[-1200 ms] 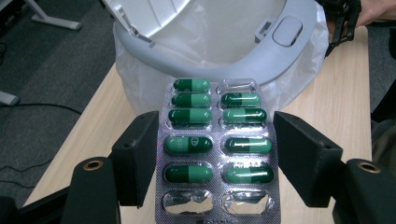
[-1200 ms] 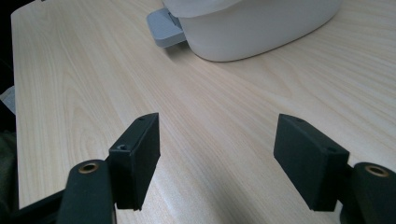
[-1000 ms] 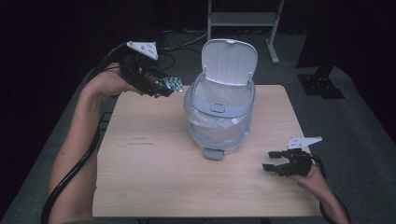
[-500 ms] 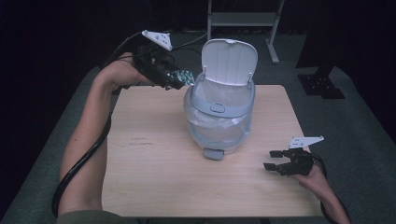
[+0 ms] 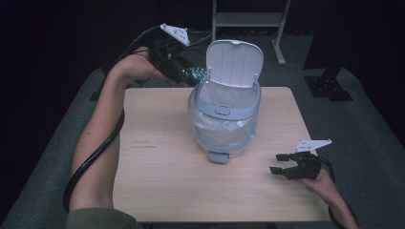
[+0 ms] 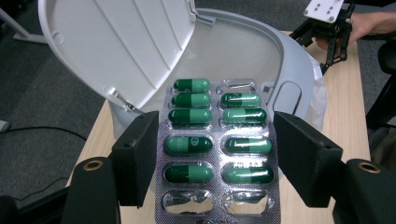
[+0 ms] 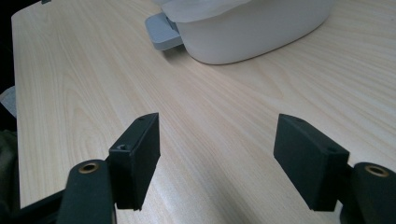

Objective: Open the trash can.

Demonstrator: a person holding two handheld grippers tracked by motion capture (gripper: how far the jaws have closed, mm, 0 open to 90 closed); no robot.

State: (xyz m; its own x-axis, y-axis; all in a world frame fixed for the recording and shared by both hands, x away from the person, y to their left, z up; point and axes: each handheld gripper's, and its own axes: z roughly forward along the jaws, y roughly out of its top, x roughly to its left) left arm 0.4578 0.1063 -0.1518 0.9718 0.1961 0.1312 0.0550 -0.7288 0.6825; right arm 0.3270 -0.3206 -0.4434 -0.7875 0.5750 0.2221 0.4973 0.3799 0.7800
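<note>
A small white pedal bin (image 5: 224, 119) with a clear liner stands mid-table, its lid (image 5: 236, 62) raised. My left gripper (image 5: 193, 76) hovers at the bin's back left rim, shut on a silver blister pack (image 5: 198, 73). In the left gripper view the blister pack (image 6: 217, 149) holds several green capsules and sits clamped between the jaws, just over the bin's open mouth (image 6: 299, 79). Near the table's front right, my right gripper (image 5: 278, 163) rests low and open with nothing between its jaws. The bin's grey pedal (image 7: 163, 28) lies ahead of it.
The wooden table (image 5: 157, 171) has bare room on its left and front. A metal stand (image 5: 248, 19) is on the floor behind the table, and a dark base (image 5: 329, 86) sits to the back right. A cable trails from the left gripper along the forearm.
My left gripper has carried the blister pack up and to the right, from the table's back left to the bin's rim. The right gripper has stayed put.
</note>
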